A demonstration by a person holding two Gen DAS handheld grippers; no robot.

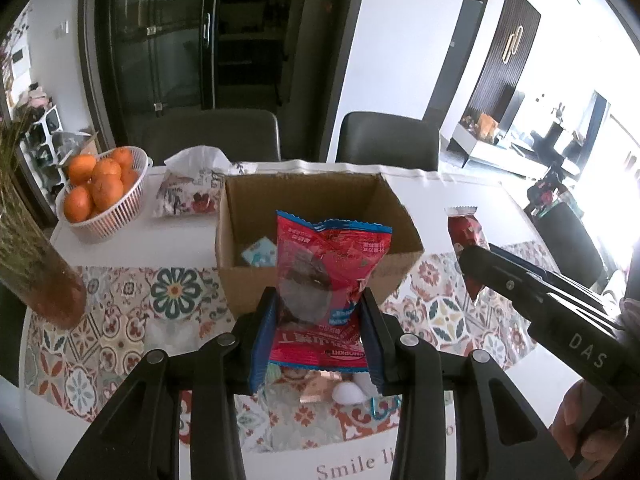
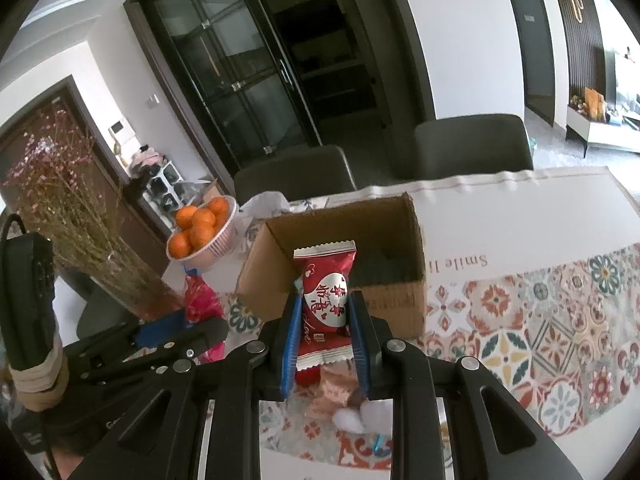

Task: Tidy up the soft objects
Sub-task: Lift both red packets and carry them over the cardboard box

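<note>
While both packets hang above the patterned tabletop, we note the left tongs pinching a red-and-blue snack packet and the right tongs pinching a red candy packet. An open cardboard box sits just ahead of both tongs.

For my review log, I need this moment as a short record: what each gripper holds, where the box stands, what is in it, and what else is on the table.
left gripper: shut on red-and-blue snack packet
right gripper: shut on dark red candy packet
cardboard box: open, on the table beyond both grippers
box contents: a small light-blue item; rest hidden
table: patterned cloth
bystanders: basket of oranges, tissue pack
</note>
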